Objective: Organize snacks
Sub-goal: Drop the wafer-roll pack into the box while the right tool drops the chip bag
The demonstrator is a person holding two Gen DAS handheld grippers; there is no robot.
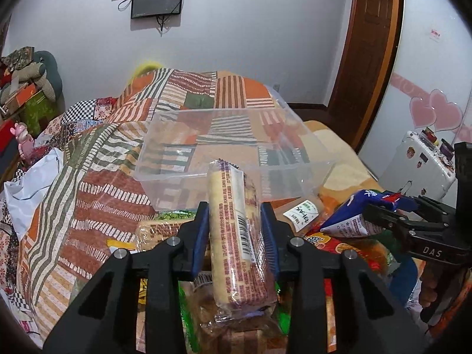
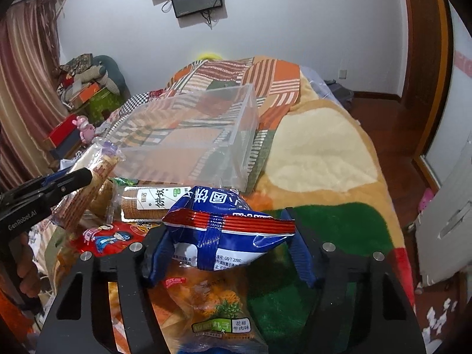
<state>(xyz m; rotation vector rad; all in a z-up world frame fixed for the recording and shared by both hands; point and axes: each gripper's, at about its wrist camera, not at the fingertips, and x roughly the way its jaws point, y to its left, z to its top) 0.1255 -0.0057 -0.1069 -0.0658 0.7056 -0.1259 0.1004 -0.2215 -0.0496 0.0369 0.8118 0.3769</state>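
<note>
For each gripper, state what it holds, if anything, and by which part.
The left gripper clamps a long biscuit pack across its middle. The right gripper holds a blue snack bag by its sides, near the crimped end.

A bed [image 2: 339, 159] carries the scene, spread with a plush blanket [image 2: 321, 147] in cream, tan and green patches. A striped patchwork quilt [image 1: 97, 183] lies bunched across its far and left side. On the covers sits 1 clear plastic bin [image 1: 233, 159], tilted against the quilt (nothing visible inside). In front of it lies a loose pile of snack packets [image 2: 206, 309], among them a roll of biscuits [image 2: 153, 202] and a red bag [image 2: 109, 236].
</note>
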